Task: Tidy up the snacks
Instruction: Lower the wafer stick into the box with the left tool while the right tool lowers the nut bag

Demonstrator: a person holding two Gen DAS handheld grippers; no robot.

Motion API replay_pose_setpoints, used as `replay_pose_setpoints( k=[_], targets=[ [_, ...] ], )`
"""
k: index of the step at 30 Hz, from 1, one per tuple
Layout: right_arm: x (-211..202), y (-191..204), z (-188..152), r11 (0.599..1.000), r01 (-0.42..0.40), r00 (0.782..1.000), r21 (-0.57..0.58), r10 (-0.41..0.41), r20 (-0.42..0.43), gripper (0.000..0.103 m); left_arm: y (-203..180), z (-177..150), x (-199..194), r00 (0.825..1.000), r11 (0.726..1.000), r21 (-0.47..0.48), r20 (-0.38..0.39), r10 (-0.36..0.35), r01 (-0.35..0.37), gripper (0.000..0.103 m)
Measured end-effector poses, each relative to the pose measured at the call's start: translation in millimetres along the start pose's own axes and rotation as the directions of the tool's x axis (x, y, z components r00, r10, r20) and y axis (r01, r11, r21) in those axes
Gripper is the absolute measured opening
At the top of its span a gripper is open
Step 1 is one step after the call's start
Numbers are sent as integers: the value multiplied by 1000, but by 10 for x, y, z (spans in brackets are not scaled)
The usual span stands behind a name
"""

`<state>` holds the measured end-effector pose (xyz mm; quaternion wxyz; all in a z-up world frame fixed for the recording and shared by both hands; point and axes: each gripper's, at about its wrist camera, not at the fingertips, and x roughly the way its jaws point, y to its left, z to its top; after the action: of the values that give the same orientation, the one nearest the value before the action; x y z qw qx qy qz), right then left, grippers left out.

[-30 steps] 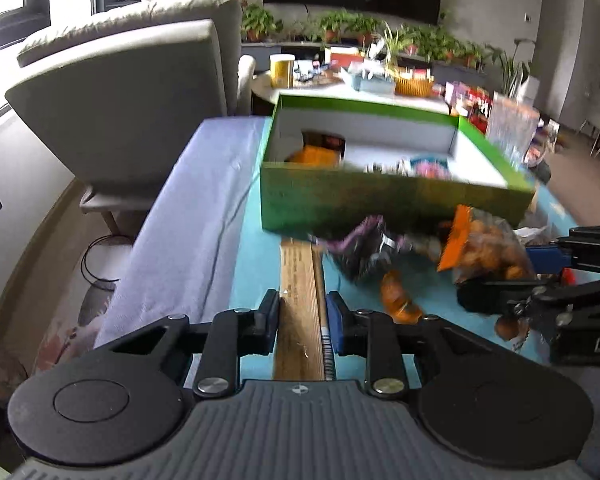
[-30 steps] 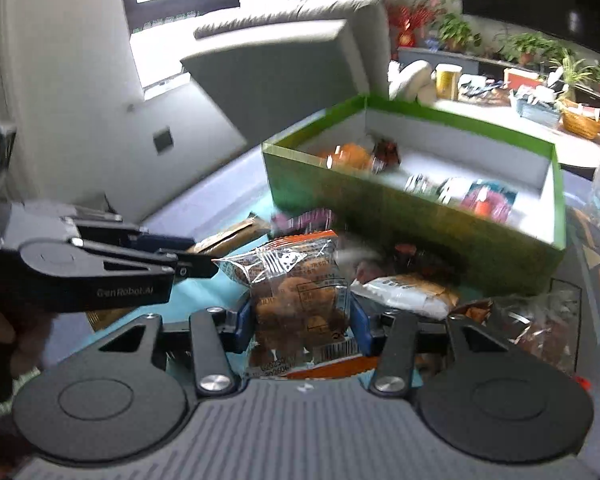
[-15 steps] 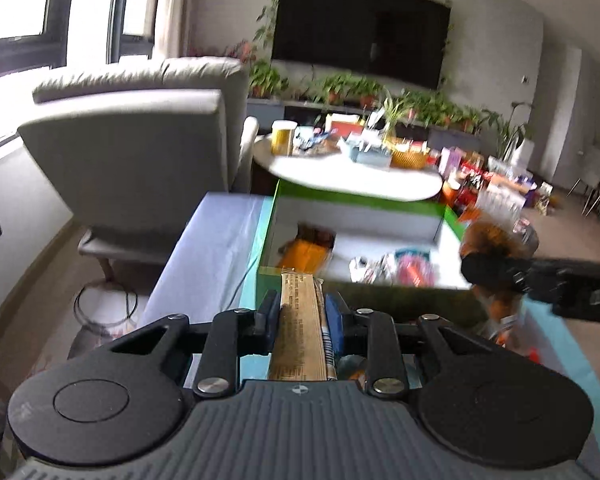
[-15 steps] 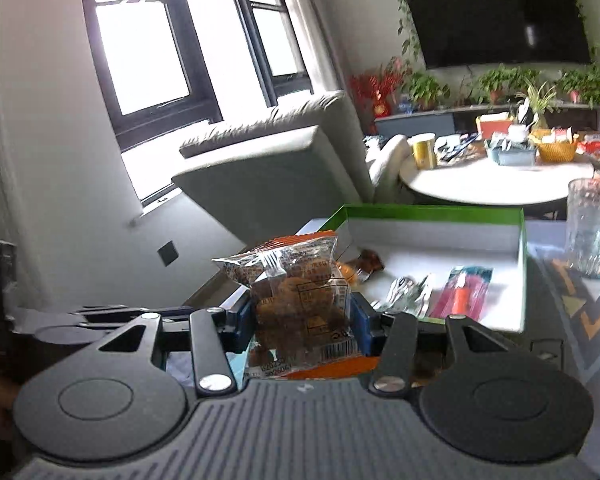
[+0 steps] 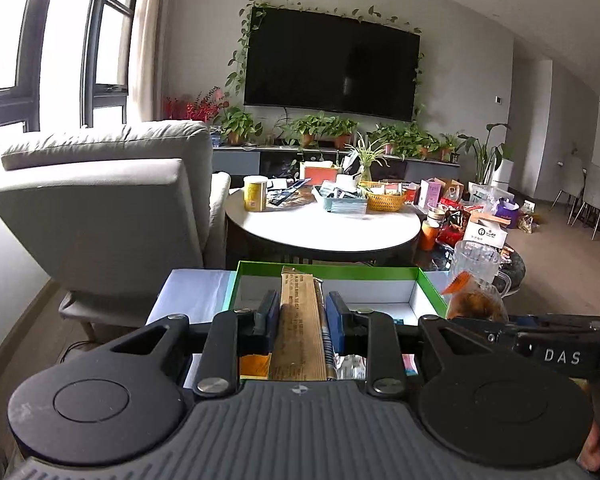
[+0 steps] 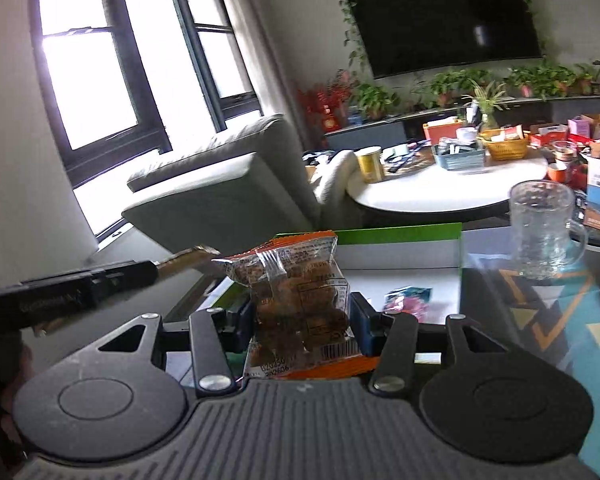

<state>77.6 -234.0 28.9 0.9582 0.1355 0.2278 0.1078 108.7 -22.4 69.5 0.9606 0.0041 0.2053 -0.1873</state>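
My left gripper is shut on a long tan snack packet and holds it above the green box, whose white inside holds a few wrapped snacks. My right gripper is shut on a clear bag of brown snacks with orange edges, also held over the green box. The bag shows at the right of the left wrist view. The left gripper body shows at the left of the right wrist view. A pink-wrapped snack lies in the box.
A glass mug stands right of the box on a teal patterned cloth. A grey armchair is at the left. A round white table with cups and baskets is behind the box.
Both grippers have risen from the table with their snacks and now hang over the open green box. The loose snacks in front of the box have dropped out of view.
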Motion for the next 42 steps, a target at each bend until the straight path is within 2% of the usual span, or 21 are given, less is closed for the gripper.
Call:
replay_pose_setpoints(
  k=[5, 15, 24, 33, 34, 37, 42],
  targets=[
    [95, -96, 10, 999, 30, 1000, 17, -30, -8, 51, -87, 46, 230, 1000, 1000, 15, -23, -17, 17, 24],
    [295, -246, 56, 998, 36, 999, 51, -35, -29, 51, -206, 159, 677, 998, 998, 55, -52, -29, 32, 24],
    [540, -373, 48, 992, 47, 997, 117, -39, -72, 51, -195, 33, 1110, 991, 999, 30, -126, -33, 37, 24],
    [724, -430, 53, 989, 64, 993, 132, -50, -105, 51, -192, 149, 1319, 995, 999, 41, -95, -30, 34, 25],
    [739, -437, 50, 988, 68, 993, 136, -53, -107, 52, -186, 145, 1355, 994, 999, 40, -105, -22, 26, 27],
    [783, -470, 32, 983, 97, 988, 156, -76, -138, 53, -172, 74, 1448, 987, 999, 42, -163, 12, -5, 45],
    [816, -544, -13, 973, 124, 979, 196, -88, -184, 57, -111, -37, 1485, 977, 1000, 11, -215, 7, -5, 45]
  ],
)
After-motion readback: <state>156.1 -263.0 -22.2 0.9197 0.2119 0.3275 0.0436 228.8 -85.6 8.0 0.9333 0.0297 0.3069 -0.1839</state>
